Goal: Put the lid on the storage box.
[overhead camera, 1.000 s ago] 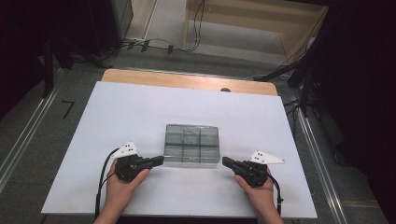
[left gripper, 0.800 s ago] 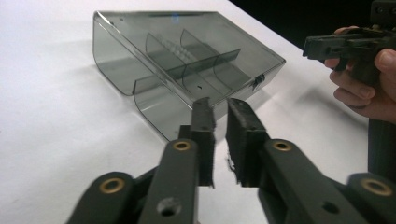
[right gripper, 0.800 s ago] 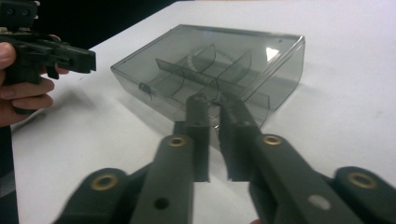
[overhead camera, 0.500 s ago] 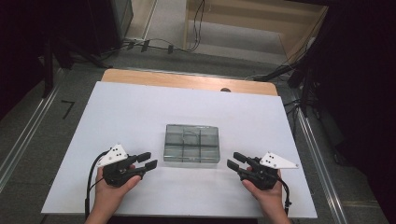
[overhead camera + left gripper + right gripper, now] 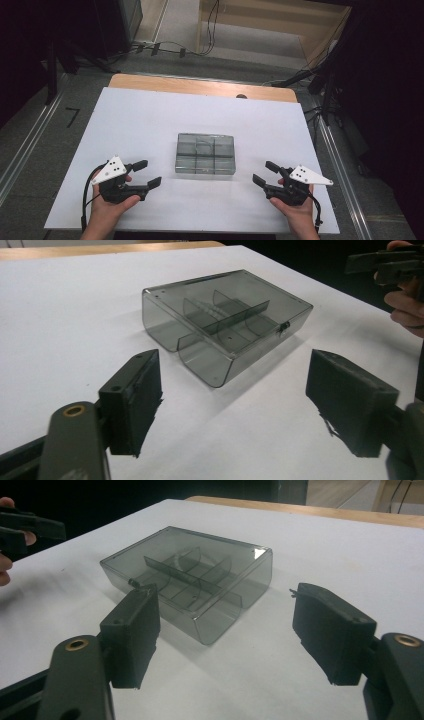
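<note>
- High view: the compartment box [image 5: 205, 153] lies flat at the middle of the white table sheet [image 5: 150, 115], lid closed, between the two grippers and apart from both.
- Left gripper [image 5: 145, 173]: jaws have just been opening and now stand wide, with nothing between them. The left gripper view shows both pads clear of the box's short end [image 5: 202, 357].
- Right gripper [image 5: 265, 172]: jaws likewise have just been opening, wide and empty; the box sits ahead of them, untouched.
- Material: smoke-tinted transparent plastic, thin-walled, with rounded lower corners and smooth, glossy faces. Internal dividers [image 5: 192, 580] form a grid of cells; all appear empty.
- Handling, as judged: light and rigid, yet the walls may flex or crack under a hard squeeze. Glossy faces are likely to slip against the pads.
- Recommended hold: grip the two short ends, one gripper on each, pads flat on the wall below the lid seam.
- Small front latch [image 5: 283, 328]: keep the pads off it to prevent opening.
</note>
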The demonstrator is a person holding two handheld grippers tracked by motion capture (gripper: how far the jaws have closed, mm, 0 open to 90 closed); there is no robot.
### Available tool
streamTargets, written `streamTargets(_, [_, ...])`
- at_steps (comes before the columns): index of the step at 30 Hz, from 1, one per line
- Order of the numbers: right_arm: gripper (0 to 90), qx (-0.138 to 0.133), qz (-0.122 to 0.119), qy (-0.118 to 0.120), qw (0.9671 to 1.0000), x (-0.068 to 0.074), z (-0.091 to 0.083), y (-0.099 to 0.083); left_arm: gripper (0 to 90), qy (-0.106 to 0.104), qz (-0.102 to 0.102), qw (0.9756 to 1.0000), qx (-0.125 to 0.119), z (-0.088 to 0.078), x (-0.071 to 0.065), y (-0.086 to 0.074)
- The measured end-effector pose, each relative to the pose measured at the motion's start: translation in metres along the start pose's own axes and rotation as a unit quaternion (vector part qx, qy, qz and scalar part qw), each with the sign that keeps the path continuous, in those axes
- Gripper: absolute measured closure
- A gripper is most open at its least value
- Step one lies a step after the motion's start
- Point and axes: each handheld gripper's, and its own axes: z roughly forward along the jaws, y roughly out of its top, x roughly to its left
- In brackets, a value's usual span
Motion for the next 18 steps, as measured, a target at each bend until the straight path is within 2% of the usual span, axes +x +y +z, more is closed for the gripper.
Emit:
streamTargets(5, [22.3, -0.004, 0.006, -0.011, 0.9999, -0.006, -0.006, -0.001, 13.7, -0.001, -0.017, 0.9998, -0.014, -0.009, 0.006, 0.000])
streamTargets(8, [21.1, -0.005, 0.011, -0.020, 0.9997, -0.010, -0.009, -0.001, 10.7, 0.004, -0.015, 0.9998, -0.013, -0.015, 0.009, -0.001])
streamTargets(13, [17.9, 0.001, 0.005, -0.031, 0.9995, -0.015, -0.010, -0.003, 3.1, 0.017, -0.017, 0.9996, -0.015, -0.023, 0.015, -0.004])
streamTargets(18, [15.0, 0.002, 0.013, -0.039, 0.9991, -0.022, -0.014, -0.005, 0.6, 0.016, -0.024, 0.9992, -0.028, -0.030, 0.021, -0.005])
